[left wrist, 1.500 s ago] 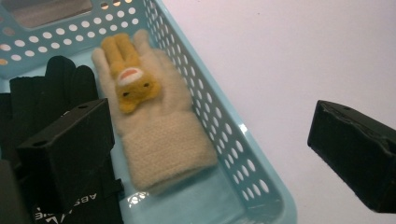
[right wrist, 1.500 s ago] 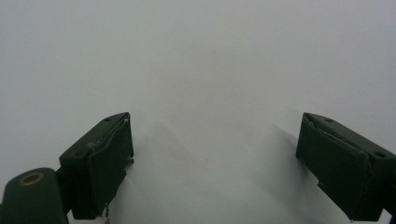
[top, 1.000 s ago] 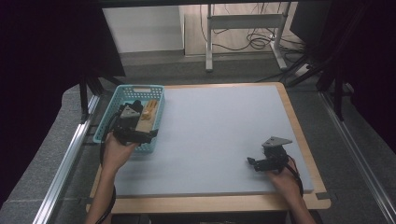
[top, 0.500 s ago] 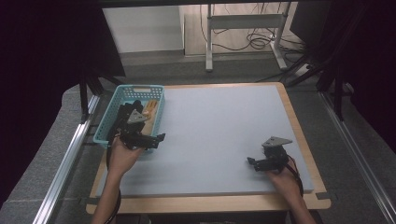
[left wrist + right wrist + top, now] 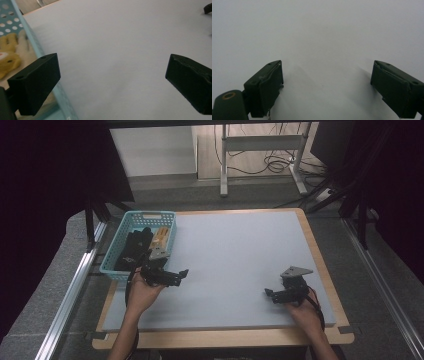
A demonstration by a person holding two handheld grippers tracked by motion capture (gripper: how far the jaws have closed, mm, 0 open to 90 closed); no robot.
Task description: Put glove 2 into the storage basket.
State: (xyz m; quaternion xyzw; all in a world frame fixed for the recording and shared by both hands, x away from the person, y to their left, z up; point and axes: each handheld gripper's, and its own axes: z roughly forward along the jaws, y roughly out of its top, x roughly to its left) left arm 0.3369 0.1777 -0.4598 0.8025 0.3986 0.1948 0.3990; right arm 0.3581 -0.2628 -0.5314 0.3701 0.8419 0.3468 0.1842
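Left hand-held gripper [image 5: 181, 272] at frame lower left, jaws spread and empty, just beside the teal basket [image 5: 114, 268] holding a yellow toy [image 5: 7, 58] and black item [image 5: 132, 247]; right hand-held gripper [image 5: 270, 295] lower right, jaws spread, over bare surface [image 5: 235, 250].

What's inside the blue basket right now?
The blue basket holds a black item on its left and a yellow-and-white item on its right. Whatever lies beneath them is covered.

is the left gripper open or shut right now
Open. In the left gripper view the left gripper shows its two black jaws set wide apart with only bare grey table mat between them, beside the teal basket.
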